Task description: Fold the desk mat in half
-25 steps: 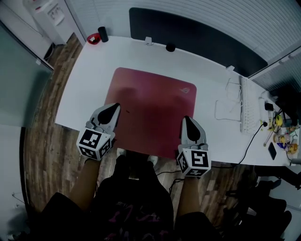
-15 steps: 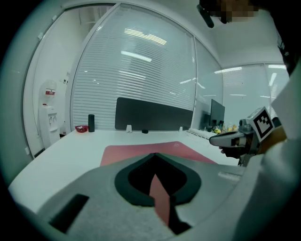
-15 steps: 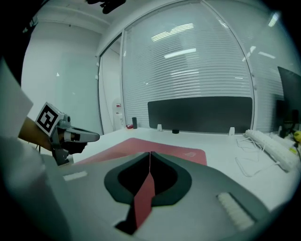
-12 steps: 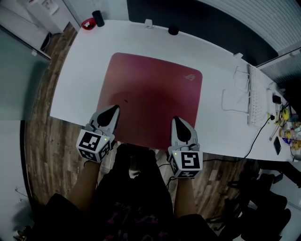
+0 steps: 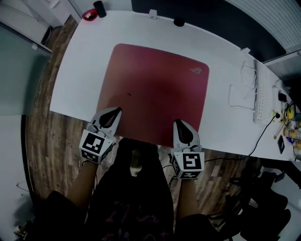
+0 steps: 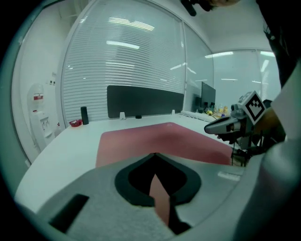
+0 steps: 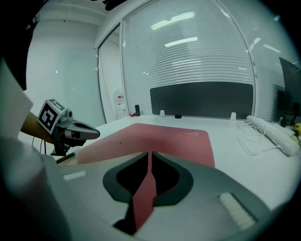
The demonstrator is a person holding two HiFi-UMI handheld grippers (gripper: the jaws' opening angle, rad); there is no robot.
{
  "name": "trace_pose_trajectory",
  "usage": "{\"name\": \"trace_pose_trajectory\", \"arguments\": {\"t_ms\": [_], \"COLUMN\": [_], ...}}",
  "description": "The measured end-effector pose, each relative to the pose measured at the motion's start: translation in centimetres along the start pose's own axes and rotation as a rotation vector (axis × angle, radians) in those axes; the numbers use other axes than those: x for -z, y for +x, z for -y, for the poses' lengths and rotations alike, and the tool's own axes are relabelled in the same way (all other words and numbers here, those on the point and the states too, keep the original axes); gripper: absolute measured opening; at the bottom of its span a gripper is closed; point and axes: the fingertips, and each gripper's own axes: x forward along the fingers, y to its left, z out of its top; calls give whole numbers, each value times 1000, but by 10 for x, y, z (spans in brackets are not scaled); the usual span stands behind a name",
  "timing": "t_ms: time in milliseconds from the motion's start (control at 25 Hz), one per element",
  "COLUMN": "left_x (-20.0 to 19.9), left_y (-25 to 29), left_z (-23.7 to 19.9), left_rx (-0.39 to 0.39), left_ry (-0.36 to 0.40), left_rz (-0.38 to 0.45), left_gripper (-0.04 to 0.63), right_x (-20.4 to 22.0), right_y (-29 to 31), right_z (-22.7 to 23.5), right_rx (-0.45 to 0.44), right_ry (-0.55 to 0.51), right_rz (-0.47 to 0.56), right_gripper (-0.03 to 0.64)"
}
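Observation:
A red desk mat lies spread on the white desk, with its near edge raised a little. My left gripper is shut on the mat's near left corner, and a strip of red mat shows between its jaws. My right gripper holds the near right edge. Its jaws have just been opening slightly, with the mat still pinched between them. Each gripper view shows the other gripper: the right gripper and the left gripper, both at the lifted edge.
A black cup and a red dish stand at the far left corner. A white keyboard with looped cable lies at the right. A dark partition backs the desk. The desk's near edge is under the grippers.
Both grippers have come down and back toward the desk's near edge, still at the mat's near edge. The mat lies flatter and fully spread.

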Motion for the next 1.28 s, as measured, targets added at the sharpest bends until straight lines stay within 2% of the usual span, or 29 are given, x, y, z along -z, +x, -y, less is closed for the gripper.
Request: {"name": "trace_pose_trajectory", "arguments": {"t_ms": [120, 240, 320, 360, 440, 600, 800, 960, 1040, 1120, 1280], "left_x": [9, 25, 36, 41, 49, 69, 98, 106, 104, 103, 102], "left_y": [-2, -3, -4, -6, -9, -14, -17, -11, -6, -3, -6], "left_z": [12, 28, 40, 46, 59, 72, 89, 93, 93, 91, 92], "left_rx": [63, 141, 193, 224, 280, 354, 409, 386, 360, 341, 360], "left_ry": [135, 332, 446, 485, 540, 616, 732, 767, 777, 768, 742], "left_rz": [-59, -131, -177, -197, -230, -305, -364, -376, -357, -341, -336], "left_gripper": [0, 0, 56, 101, 145, 230, 297, 297, 251, 214, 206], "right_x": [4, 18, 30, 36, 48, 72, 96, 100, 100, 102, 101], "right_y": [0, -4, -7, -9, -13, -18, -17, -13, -10, -9, -10], "right_z": [-10, -28, -37, -42, -50, -66, -69, -66, -65, -64, -65], "right_rx": [-45, -127, -185, -210, -256, -325, -322, -298, -289, -287, -307], "right_ry": [-103, -281, -384, -425, -490, -564, -609, -606, -590, -578, -577], "right_rz": [-29, -82, -123, -143, -175, -244, -302, -305, -300, -301, -297], "right_gripper": [55, 120, 191, 218, 262, 329, 350, 330, 319, 314, 311]}}
